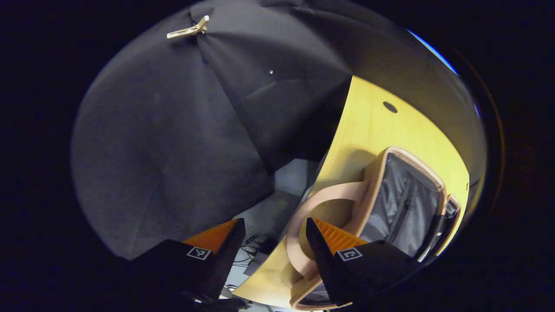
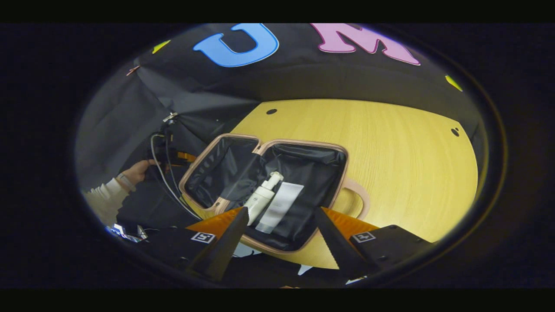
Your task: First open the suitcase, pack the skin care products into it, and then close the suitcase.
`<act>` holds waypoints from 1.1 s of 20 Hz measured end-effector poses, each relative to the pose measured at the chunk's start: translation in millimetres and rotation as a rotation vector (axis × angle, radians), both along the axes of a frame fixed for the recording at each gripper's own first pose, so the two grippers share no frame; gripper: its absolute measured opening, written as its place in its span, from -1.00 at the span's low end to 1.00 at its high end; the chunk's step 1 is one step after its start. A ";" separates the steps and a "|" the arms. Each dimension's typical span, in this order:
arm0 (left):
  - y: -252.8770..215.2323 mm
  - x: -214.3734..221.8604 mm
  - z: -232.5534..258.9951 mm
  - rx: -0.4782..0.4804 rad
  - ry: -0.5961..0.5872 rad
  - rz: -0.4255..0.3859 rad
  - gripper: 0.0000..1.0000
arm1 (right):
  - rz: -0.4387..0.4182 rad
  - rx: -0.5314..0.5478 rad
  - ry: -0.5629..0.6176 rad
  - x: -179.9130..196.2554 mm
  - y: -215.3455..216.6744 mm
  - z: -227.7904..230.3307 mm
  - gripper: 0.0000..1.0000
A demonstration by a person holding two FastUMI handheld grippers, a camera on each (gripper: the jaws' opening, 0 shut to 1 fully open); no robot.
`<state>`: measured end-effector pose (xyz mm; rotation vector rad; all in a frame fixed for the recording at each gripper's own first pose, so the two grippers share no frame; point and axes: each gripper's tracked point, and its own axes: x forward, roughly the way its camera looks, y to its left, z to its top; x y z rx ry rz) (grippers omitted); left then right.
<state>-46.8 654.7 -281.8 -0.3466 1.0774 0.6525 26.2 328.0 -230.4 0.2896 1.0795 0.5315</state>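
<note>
The pink suitcase (image 2: 334, 190) lies open on the yellow table (image 2: 390, 164), both halves lined in dark cloth. A white pump bottle (image 2: 261, 197) and a white tube (image 2: 279, 206) lie side by side in its right half. My right gripper (image 2: 282, 210) hovers open over that half's near edge. The left gripper (image 2: 173, 156) shows at the case's left side, held by a hand (image 2: 138, 171). In the left gripper view, my left gripper (image 1: 274, 221) is open; the suitcase's pink handle loop (image 1: 334, 193) curves around its right fingertip (image 1: 313, 227), beside the grey lining (image 1: 403, 208).
The black cloth wall (image 1: 173, 138) hangs close behind the table, pinned with a wooden clip (image 1: 189, 30). Small round holes (image 2: 272, 111) (image 2: 454, 131) mark the tabletop. Cables (image 1: 256, 249) lie on the floor below the table's edge. Bare tabletop spreads right of the case.
</note>
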 end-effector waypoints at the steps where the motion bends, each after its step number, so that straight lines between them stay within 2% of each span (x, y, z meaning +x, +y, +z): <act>1: 2.7 0.6 -9.8 0.011 0.029 -0.007 0.80 | 0.001 -0.012 0.004 0.3 -1.3 -4.8 0.95; 2: 3.2 2.5 -20.1 -0.001 0.054 -0.024 0.87 | -0.003 -0.018 0.007 1.6 -1.4 -5.6 0.94; 3: -9.3 9.7 -21.8 -0.070 0.017 -0.024 0.82 | -0.015 -0.013 0.007 4.5 -1.3 -3.4 0.95; 4: -15.9 22.8 -21.9 -0.097 -0.018 -0.011 0.32 | -0.024 -0.001 0.009 6.1 -0.6 -0.2 0.95; 6: -18.5 21.5 -22.3 -0.074 0.026 -0.066 -0.67 | -0.039 -0.002 0.005 8.3 -5.8 1.9 0.95; 7: -16.2 20.3 -17.8 -0.063 0.016 -0.079 -0.63 | -0.040 -0.004 0.005 7.7 -7.2 1.8 0.94; 10: -24.2 24.5 11.0 -0.074 -0.056 -0.104 -0.75 | -0.031 -0.013 -0.016 9.1 -9.8 1.1 0.94; 11: -24.5 23.5 19.3 -0.066 -0.072 -0.120 -0.71 | -0.027 -0.009 -0.027 7.9 -6.9 -0.4 0.94; 12: -24.7 24.2 32.1 -0.052 -0.093 -0.136 -0.80 | -0.024 -0.005 -0.037 9.4 -6.7 0.4 0.94; 14: -32.8 28.4 61.6 -0.044 -0.156 -0.161 -0.83 | -0.022 0.014 -0.050 11.1 -3.1 4.1 0.94; 18: -74.4 24.0 154.9 -0.002 -0.266 -0.260 -0.85 | 0.009 0.040 -0.086 9.0 -2.8 11.1 0.95; 22: -138.2 33.2 222.2 0.032 -0.373 -0.360 -0.87 | 0.020 0.072 -0.124 3.5 -18.5 22.9 0.94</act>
